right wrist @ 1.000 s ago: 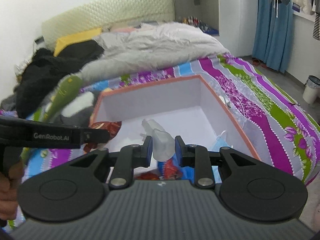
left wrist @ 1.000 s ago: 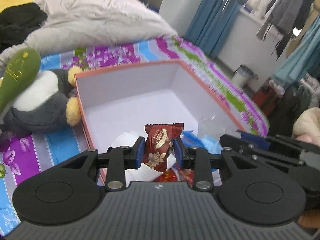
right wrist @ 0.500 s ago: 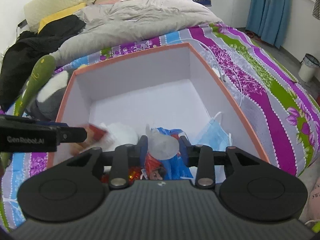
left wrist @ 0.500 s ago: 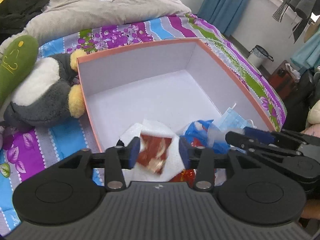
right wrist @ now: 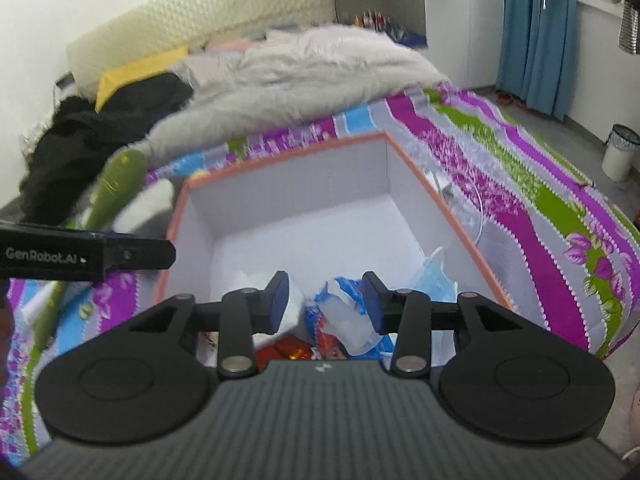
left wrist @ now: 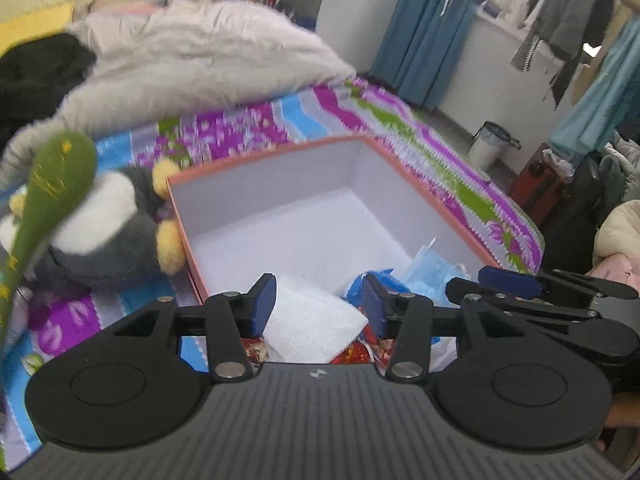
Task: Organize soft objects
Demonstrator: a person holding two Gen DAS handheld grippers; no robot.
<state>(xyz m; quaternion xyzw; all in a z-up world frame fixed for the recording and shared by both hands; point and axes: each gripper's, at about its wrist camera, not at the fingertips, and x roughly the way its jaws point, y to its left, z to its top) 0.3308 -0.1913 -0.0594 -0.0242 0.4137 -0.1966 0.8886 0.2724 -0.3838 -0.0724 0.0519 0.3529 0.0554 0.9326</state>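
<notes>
On the striped bedspread [right wrist: 520, 184] sits an orange-rimmed box [left wrist: 404, 172], white inside. Heaped at its near edge are a white tissue [left wrist: 312, 324], a blue face mask [left wrist: 432, 276], a crumpled blue-and-white wrapper [right wrist: 340, 304] and red sweet packets [right wrist: 288, 350]. The left gripper [left wrist: 318, 306] stands half open, gripping nothing; the right gripper [right wrist: 324, 298] is opening, empty, above the heap.
</notes>
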